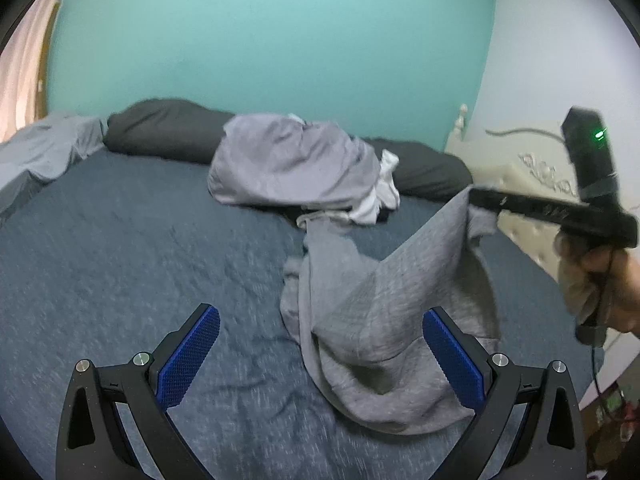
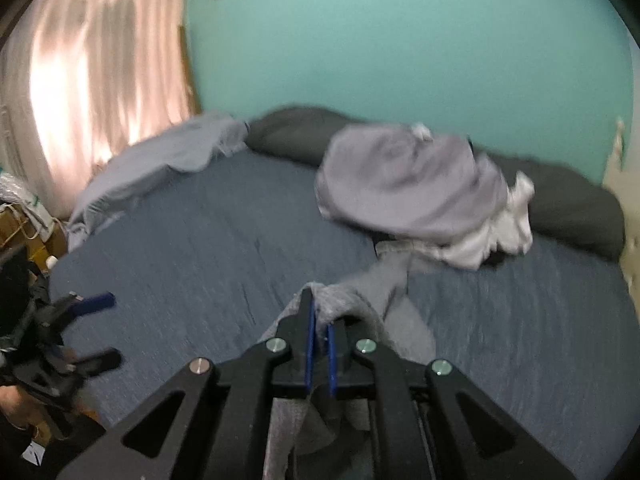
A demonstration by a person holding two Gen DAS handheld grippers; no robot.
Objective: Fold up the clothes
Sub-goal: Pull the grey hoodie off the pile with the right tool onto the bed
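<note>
Hanging crumpled from the clamped right gripper (image 2: 319, 322), the grey garment (image 1: 372, 312) trails onto the bed (image 1: 140, 248); left gripper (image 1: 320, 344) gapes empty

We see a bed (image 1: 120, 240) under a blue-grey sheet. Against its far edge lies a long dark pillow (image 1: 160, 132), and in front of that pillow sits a heap of lilac and white clothes (image 1: 288, 164). Nearer than the heap a grey garment (image 1: 360, 320) trails across the sheet (partly lifted). Left of the pillow lies a crumpled pale sheet (image 1: 48, 148).

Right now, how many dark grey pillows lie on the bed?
2: one dark grey pillow left of the clothes pile, another right of it. Others may be hidden.
</note>
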